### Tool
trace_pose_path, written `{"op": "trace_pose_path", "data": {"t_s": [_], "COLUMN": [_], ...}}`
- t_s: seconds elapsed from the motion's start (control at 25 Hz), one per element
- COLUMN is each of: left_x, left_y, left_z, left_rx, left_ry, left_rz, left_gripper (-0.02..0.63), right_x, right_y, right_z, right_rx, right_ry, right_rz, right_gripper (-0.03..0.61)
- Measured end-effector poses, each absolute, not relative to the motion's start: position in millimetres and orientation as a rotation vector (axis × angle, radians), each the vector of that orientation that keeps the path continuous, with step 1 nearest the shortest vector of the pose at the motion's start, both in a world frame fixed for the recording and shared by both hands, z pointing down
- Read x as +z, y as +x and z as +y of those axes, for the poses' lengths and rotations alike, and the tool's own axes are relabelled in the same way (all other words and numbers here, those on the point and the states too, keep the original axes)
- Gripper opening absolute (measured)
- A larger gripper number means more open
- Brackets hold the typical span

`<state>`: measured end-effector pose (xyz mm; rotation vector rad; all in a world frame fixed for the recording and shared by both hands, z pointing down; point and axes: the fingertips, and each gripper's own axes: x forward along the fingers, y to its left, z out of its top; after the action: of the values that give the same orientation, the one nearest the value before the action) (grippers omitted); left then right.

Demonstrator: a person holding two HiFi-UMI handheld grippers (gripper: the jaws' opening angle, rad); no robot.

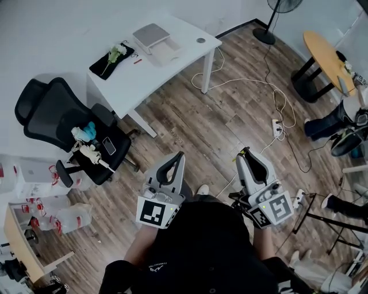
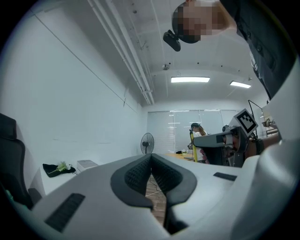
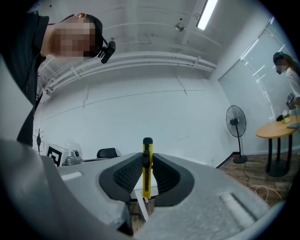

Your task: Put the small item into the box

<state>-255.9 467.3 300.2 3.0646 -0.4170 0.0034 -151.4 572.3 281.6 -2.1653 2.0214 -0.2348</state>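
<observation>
Here, at the far left of the head view, a black chair (image 1: 54,112) stands on the wood floor (image 1: 201,123) with a few small things piled on its seat. Just right of it is the white tabletop (image 1: 155,72), which carries a black cloth (image 1: 112,57) with a pale flower on it and, further right, the box (image 1: 152,35), a flat grey one lying near the far edge. Nearer the person, well apart from the tabletop, the left tongs (image 1: 179,156) point up and forward; in the left gripper view these tongs (image 2: 151,158) are closed pad against pad, with nothing between them. Beside them, the right tongs (image 1: 246,152) are held at about the same height, and the right gripper view shows these tongs (image 3: 147,157) clamped on the item (image 3: 147,171), a slim yellow stick with a black tip that stands upright between the pads and rises above them. It is thus over the floor, far from the box. Further right, a white cable runs to a power strip (image 1: 276,127), and a round wooden table (image 1: 325,51) and a fan (image 1: 276,11) stand by the wall.
</observation>
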Motion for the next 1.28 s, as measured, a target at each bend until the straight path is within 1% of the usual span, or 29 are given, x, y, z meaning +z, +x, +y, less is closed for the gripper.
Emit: {"op": "trace_pose_path", "data": {"t_s": [0.28, 0.4, 0.6, 0.92, 1.28], "left_x": [307.2, 303.0, 295.9, 292.4, 292.9], "left_y": [-226.9, -205.7, -172.1, -116.8, -97.3], "left_z": [445.0, 424.5, 365.0, 278.9, 196.2], "left_rx": [0.004, -0.059, -0.098, -0.128, -0.135], "left_ry": [3.083, 3.045, 3.025, 3.035, 3.034], "left_rz": [-0.356, -0.323, -0.295, -0.182, -0.107], "left_gripper": [0.005, 0.005, 0.005, 0.005, 0.005], "right_x": [289.7, 294.0, 294.5, 288.7, 293.0], "right_y": [-122.2, -104.8, -74.3, -34.0, -15.5], "right_z": [554.8, 534.3, 479.6, 396.8, 319.9], "right_rx": [-0.246, -0.259, -0.295, -0.260, -0.265], "right_ry": [-2.230, -2.263, -2.278, -2.341, -2.379], "right_rz": [1.983, 1.955, 1.910, 1.856, 1.769], "right_gripper": [0.070, 0.070, 0.070, 0.069, 0.071]}}
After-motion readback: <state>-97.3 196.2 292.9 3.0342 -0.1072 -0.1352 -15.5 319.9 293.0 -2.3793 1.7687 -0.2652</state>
